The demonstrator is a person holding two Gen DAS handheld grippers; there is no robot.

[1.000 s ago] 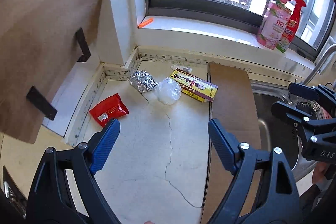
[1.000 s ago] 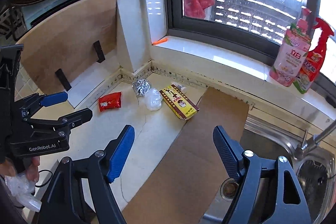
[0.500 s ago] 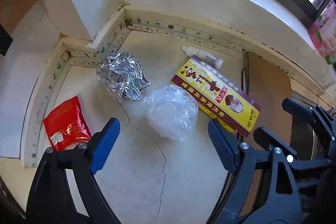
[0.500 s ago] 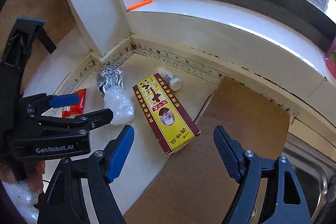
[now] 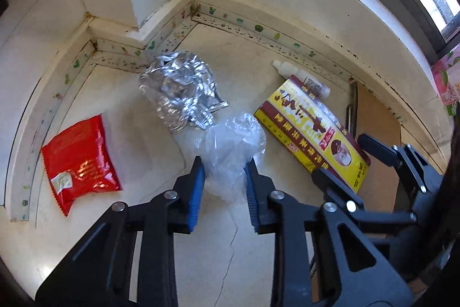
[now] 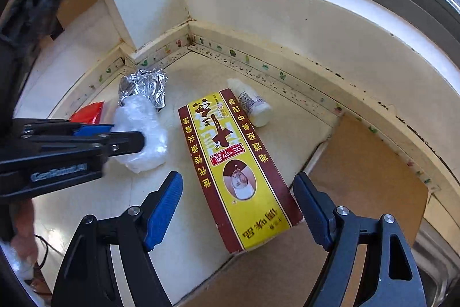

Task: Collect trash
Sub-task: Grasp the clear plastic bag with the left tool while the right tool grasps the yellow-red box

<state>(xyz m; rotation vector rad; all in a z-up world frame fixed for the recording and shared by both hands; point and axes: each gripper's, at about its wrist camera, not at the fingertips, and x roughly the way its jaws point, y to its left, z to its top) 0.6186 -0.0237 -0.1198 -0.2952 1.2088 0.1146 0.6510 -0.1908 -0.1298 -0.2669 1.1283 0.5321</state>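
Plastic wad (image 5: pixel 230 146) between closing left fingers (image 5: pixel 197 186)

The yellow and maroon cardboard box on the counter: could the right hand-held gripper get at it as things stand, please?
Probably yes. The right hand-held gripper hangs open just above the yellow and maroon cardboard box, a finger on each side, with nothing between. The small white plastic bottle at its far end lies clear of the fingers.

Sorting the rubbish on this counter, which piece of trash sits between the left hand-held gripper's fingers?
The crumpled clear plastic bag: the left hand-held gripper is closing around it, while foil ball, red packet and yellow box lie apart.
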